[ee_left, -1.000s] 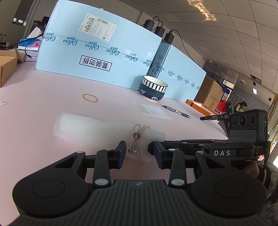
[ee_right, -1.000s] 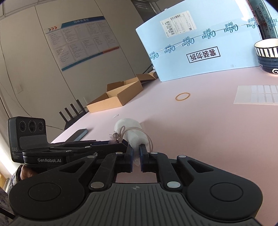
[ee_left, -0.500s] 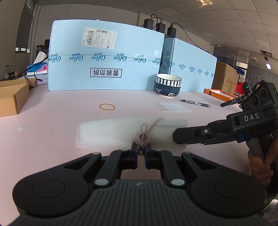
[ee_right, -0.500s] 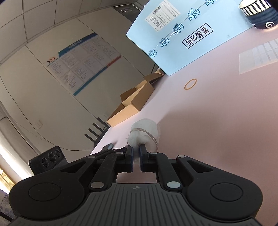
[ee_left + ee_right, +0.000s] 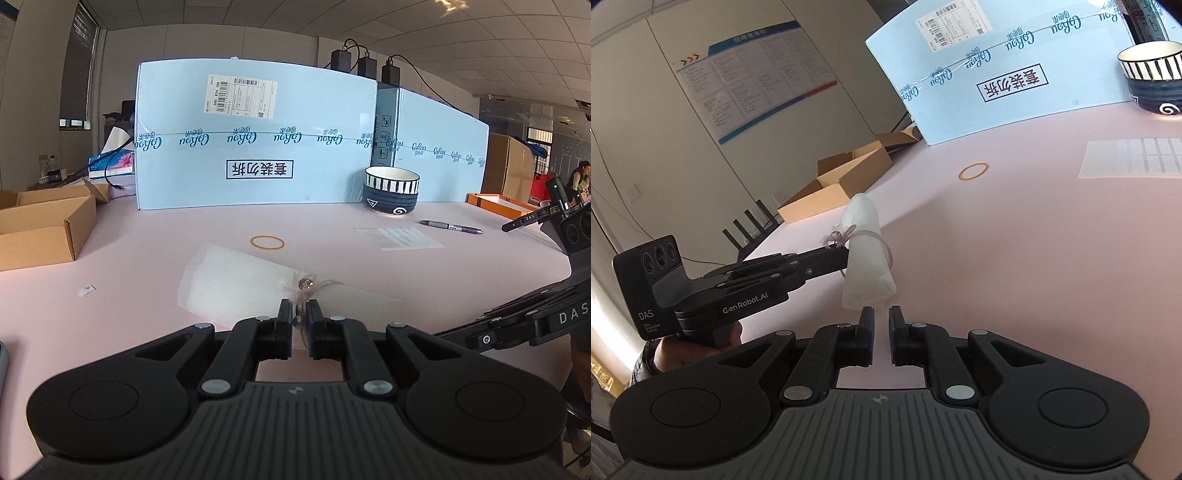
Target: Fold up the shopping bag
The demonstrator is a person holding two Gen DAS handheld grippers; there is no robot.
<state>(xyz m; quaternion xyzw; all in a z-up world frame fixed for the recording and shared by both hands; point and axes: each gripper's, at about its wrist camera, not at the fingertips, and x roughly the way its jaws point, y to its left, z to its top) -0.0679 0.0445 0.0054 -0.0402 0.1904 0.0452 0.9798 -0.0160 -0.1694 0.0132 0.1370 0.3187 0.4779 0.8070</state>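
Left wrist view: left claw (image 5: 300,318) pinches the bag's string (image 5: 305,295). Right claw (image 5: 881,326), just opened, sits empty beside the rolled bag (image 5: 868,258).

This is an open-plan office: a grid-tile ceiling (image 5: 498,44) runs overhead, a printed notice board (image 5: 753,74) hangs on the wall, and cardboard boxes (image 5: 40,225), big blue cartons (image 5: 258,140), a pen (image 5: 450,226) and a tissue box (image 5: 110,162) crowd the pink surface (image 5: 147,236).
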